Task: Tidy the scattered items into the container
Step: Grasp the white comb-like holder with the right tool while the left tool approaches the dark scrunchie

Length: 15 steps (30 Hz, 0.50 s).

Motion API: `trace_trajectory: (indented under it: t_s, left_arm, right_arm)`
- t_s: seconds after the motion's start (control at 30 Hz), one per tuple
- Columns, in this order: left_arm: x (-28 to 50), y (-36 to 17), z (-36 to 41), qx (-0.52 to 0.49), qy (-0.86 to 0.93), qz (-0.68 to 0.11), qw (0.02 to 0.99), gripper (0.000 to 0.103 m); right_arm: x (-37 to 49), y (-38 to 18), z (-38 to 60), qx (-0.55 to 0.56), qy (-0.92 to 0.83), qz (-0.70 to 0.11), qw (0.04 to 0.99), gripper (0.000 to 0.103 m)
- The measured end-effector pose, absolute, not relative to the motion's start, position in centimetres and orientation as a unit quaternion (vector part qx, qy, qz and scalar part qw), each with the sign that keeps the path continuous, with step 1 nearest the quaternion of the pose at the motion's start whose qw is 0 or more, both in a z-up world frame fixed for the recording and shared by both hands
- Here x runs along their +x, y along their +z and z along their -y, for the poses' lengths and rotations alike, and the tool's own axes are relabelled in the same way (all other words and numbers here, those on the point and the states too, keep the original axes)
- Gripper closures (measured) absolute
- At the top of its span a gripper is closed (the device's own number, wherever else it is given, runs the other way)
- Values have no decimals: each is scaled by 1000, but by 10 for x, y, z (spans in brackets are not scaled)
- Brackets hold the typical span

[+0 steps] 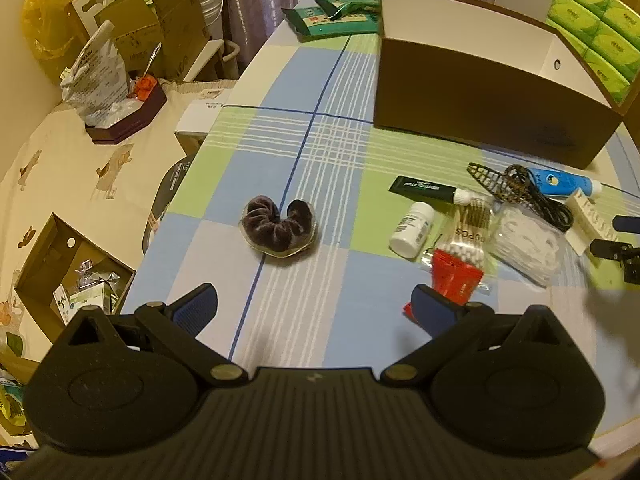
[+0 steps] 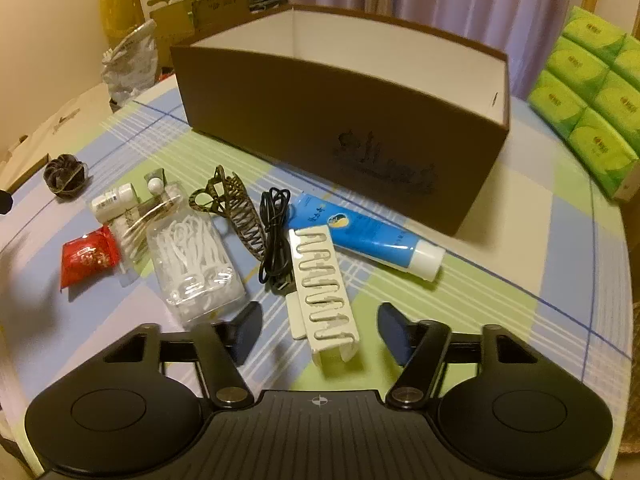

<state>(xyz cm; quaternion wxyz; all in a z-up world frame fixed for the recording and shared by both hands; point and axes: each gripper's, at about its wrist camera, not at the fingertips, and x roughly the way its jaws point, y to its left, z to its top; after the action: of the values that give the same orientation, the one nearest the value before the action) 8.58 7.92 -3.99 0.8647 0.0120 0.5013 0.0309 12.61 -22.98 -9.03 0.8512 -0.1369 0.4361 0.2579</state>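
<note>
Left gripper (image 1: pixel 316 308) hangs over the checked cloth on the counter (image 1: pixel 304 152), fingers (image 1: pixel 198 306) spread wide, nothing between them. The dark scrunchie (image 1: pixel 279 225) in its clear wrapper lies ahead of it, well apart from the fingers.

Right gripper (image 2: pixel 320 330) sits low over the white comb-like holder (image 2: pixel 326 292). Its fingers (image 2: pixel 394 330) stand about half apart on either side of the holder's near end, with visible gaps on both sides (not pressing it). The holder lies flat, long axis pointing away from the gripper.

Container: a brown cardboard box (image 2: pixel 320 128) with a white inside, open top, standing at the far side of the counter. Its floor is hidden behind the near wall, so contents cannot be told.

Scattered items, all on the cloth between box and grippers:
- blue tube (image 2: pixel 370 236) with a white cap, near the box's front wall
- black cable (image 2: pixel 276 236), coiled, touching the holder's far end
- patterned hair claw (image 2: pixel 230 204), beside the cable
- clear bag of white floss picks (image 2: pixel 196 264)
- cotton swabs (image 1: pixel 466 236), overlapping the floss bag
- white pill bottle (image 1: pixel 412 230), on its side
- black tube (image 1: pixel 430 190)
- red packet (image 2: pixel 90 258)

Green tissue packs (image 2: pixel 588 96) stacked to the right of the box (off the cloth's edge).
</note>
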Motion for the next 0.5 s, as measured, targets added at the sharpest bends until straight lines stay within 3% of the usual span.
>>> trace_trajectory:
  t_s: [0.3,0.5]
  left_arm:
    - [93,-47,-88,6,29,-506,862,1]
    - [100,-51,-92,8,25,-509,861,1]
  right_arm:
    - [143,-100,222,-150,255,-446,845,56]
    - [148,-105,220,-136,258,-457,840,68]
